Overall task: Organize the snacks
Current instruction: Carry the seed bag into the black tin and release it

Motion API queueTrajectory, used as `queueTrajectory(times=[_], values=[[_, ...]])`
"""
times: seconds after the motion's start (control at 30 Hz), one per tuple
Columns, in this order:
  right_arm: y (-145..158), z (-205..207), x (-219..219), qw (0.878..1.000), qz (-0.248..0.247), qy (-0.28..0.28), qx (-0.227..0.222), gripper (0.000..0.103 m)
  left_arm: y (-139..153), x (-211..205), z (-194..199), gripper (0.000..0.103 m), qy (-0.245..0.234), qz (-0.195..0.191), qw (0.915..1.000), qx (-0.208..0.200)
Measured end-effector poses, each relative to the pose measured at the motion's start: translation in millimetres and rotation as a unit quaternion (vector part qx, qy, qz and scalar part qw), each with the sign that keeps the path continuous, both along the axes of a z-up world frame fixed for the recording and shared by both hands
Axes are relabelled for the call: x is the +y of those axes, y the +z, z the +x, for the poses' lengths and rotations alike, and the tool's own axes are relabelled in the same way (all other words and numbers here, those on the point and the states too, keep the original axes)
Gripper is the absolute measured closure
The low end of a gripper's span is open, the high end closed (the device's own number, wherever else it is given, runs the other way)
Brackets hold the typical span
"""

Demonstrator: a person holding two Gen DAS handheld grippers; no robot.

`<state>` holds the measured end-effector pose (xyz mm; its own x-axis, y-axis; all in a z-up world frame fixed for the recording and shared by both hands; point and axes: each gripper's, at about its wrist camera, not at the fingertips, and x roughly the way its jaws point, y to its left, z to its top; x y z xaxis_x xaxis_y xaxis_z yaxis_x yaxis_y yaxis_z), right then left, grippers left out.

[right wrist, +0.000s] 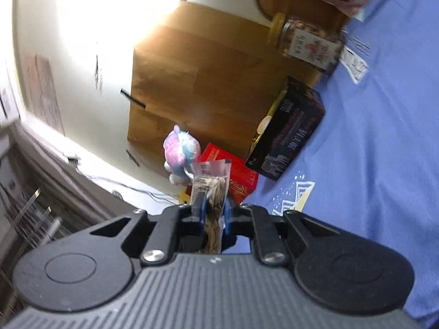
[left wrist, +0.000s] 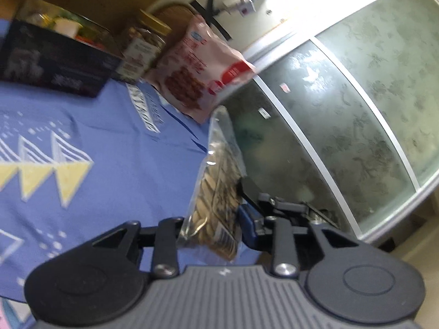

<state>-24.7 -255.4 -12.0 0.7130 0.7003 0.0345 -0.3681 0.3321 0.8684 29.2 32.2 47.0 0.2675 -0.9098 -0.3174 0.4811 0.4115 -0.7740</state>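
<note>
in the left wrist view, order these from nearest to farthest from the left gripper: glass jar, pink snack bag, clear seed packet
1. clear seed packet, between the fingers of the left gripper
2. pink snack bag, beyond it at the blue cloth's edge
3. glass jar, farther back, left of the bag

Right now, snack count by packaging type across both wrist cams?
Bags: 2, the clear bag held in the right gripper and the pink bag.
Jars: 1, the yellow-lidded jar.
Boxes: 2, the black box and the red box.
Total: 5.
</note>
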Motion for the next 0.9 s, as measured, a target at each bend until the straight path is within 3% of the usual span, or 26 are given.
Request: queueTrajectory(times=[0.1, 0.17, 0.23, 0.33, 0.5, 0.57, 0.6, 0.7, 0.73, 0.8, 0.83, 0.87, 0.9], values=[[8, 26, 13, 1.0, -0.012, 0.015, -0.002, 0.088, 11, 12, 7, 0.065, 0.034, 0.025, 0.999, -0.014], [16, 46, 23, 0.999, -0.027, 0.02, -0.011, 0.089, 20, 20, 17, 0.052, 0.069, 0.055, 0.9958, -0.025], [26, 71, 32, 0.999, -0.04, 0.023, -0.017, 0.089, 31, 27, 34, 0.051, 0.09, 0.07, 0.9929, -0.033], [37, 121, 40, 0.998, -0.053, 0.019, -0.018, 0.089, 50, 31, 77, 0.05, 0.122, 0.094, 0.9871, -0.043], [46, 206, 58, 0.995, -0.098, -0.019, -0.016, 0.088, 58, 33, 168, 0.037, 0.166, 0.142, 0.9756, -0.024], [43, 229, 64, 0.991, -0.124, -0.04, -0.015, 0.089, 52, 31, 200, 0.023, 0.198, 0.184, 0.9626, -0.017], [41, 237, 69, 0.987, -0.148, -0.05, -0.017, 0.091, 49, 30, 212, 0.022, 0.216, 0.215, 0.9524, -0.019], [35, 248, 85, 0.962, -0.258, -0.088, -0.027, 0.088, 35, 27, 241, 0.02, 0.236, 0.279, 0.9308, -0.012], [34, 248, 89, 0.95, -0.293, -0.102, -0.028, 0.081, 33, 27, 245, 0.019, 0.244, 0.287, 0.9261, -0.012], [35, 242, 95, 0.926, -0.352, -0.129, -0.047, 0.068, 33, 26, 243, 0.019, 0.258, 0.289, 0.9215, -0.028], [37, 236, 96, 0.908, -0.384, -0.157, -0.062, 0.058, 35, 26, 239, 0.019, 0.259, 0.284, 0.9222, -0.037], [39, 228, 94, 0.892, -0.401, -0.19, -0.078, 0.055, 36, 23, 236, 0.019, 0.257, 0.28, 0.9239, -0.048], [41, 221, 90, 0.887, -0.403, -0.21, -0.088, 0.055, 38, 21, 231, 0.019, 0.254, 0.278, 0.9245, -0.058]])
